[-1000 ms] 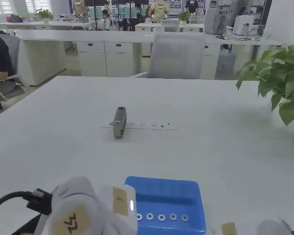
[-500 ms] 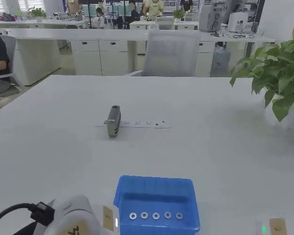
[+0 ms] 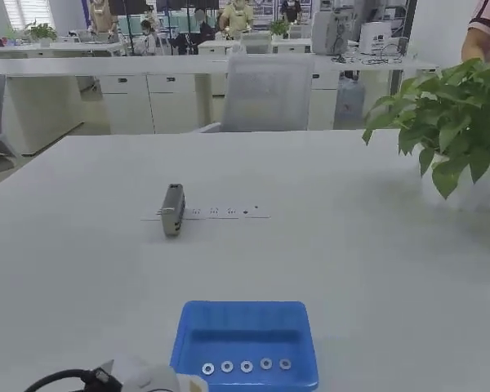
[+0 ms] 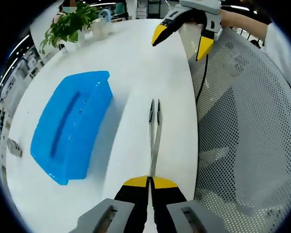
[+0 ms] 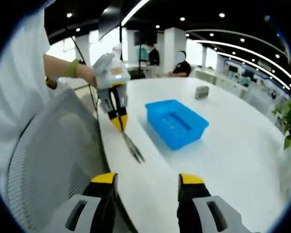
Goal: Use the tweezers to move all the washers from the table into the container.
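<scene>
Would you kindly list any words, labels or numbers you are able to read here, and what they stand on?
None is legible.
Marks on the strip beside the grey device: too small to read.
The signs on the far wall: blurred.

An open-plan office: rows of long white desks [image 3: 147, 67] with drawer units [image 3: 151, 102], a grey upholstered office chair [image 3: 265, 90], a leafy green potted plant [image 3: 441, 122], and people [image 3: 237, 12] working at the back.

Bright, even light from ceiling strips [image 5: 262, 51]; soft shadows on the white table [image 3: 351, 245]; fisheye bending at edges.
</scene>
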Demonstrator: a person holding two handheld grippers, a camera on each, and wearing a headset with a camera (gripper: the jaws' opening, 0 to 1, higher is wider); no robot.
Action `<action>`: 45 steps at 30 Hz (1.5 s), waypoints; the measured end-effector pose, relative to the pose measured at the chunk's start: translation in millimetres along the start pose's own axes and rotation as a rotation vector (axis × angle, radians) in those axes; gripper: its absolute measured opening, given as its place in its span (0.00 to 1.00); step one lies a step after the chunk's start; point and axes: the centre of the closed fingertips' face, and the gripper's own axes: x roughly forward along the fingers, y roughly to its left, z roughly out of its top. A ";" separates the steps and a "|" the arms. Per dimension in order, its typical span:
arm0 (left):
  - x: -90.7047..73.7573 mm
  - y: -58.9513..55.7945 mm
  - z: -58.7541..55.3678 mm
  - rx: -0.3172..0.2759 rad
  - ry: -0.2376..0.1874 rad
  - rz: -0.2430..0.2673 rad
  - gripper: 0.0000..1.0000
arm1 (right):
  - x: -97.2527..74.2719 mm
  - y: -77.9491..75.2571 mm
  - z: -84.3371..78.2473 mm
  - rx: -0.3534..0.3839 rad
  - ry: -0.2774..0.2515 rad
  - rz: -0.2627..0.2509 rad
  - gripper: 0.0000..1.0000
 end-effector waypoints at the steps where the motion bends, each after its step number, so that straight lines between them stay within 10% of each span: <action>1: -0.2 0.1 -0.3 -0.002 0.001 0.000 0.00 | -1.7 -0.8 0.5 0.019 -0.012 -0.006 0.47; 11: -5.0 1.3 -8.8 -0.049 0.018 0.054 0.05 | -11.9 -8.8 15.9 0.099 -0.126 -0.072 0.54; 15: -19.1 6.9 -8.2 -0.136 -0.054 0.161 0.20 | -14.7 -17.7 27.1 0.126 -0.190 -0.119 0.60; 21: -60.3 11.5 -4.0 -0.360 -0.276 0.348 0.47 | -16.8 -30.9 39.5 0.177 -0.290 -0.186 0.74; 28: -126.8 20.8 7.6 -0.732 -0.748 0.528 0.61 | -15.1 -32.2 45.7 0.151 -0.318 -0.218 0.85; 34: -161.9 33.0 3.7 -0.799 -0.977 0.710 0.91 | -12.3 -28.7 51.0 0.125 -0.337 -0.200 0.94; 40: -164.2 37.3 -4.2 -0.799 -1.018 0.771 0.99 | -27.8 -44.1 57.2 0.102 -0.403 -0.302 0.99; 45: -147.2 37.6 -10.5 -0.799 -0.952 0.766 0.99 | -34.7 -58.0 44.6 0.128 -0.361 -0.384 0.99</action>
